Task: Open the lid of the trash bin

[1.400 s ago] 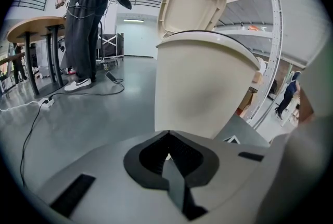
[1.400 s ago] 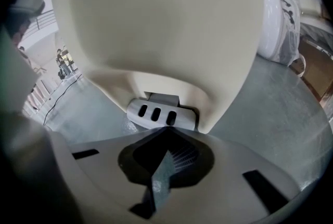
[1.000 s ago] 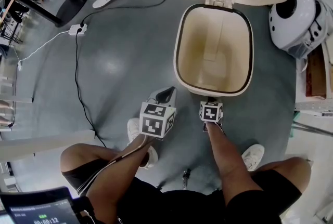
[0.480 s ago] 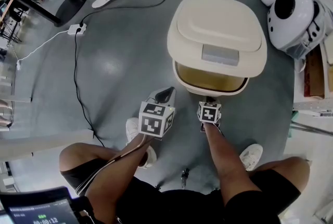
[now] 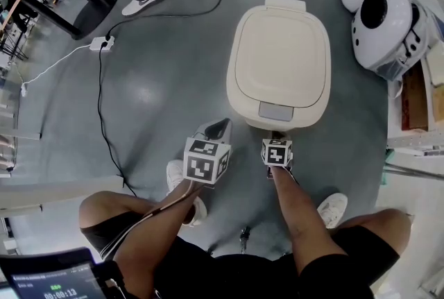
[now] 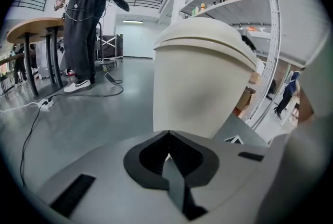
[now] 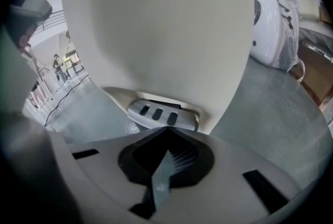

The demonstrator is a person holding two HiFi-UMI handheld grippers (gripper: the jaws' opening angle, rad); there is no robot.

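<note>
Two claws clenched, empty: my left claw beside the bin on the floor, right claw at its pedal. Lid fell shut from wide open, so opening starts over.

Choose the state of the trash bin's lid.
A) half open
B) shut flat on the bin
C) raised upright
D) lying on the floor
B: in the head view the lid lies flat over the trash bin, hiding its inside.
</note>
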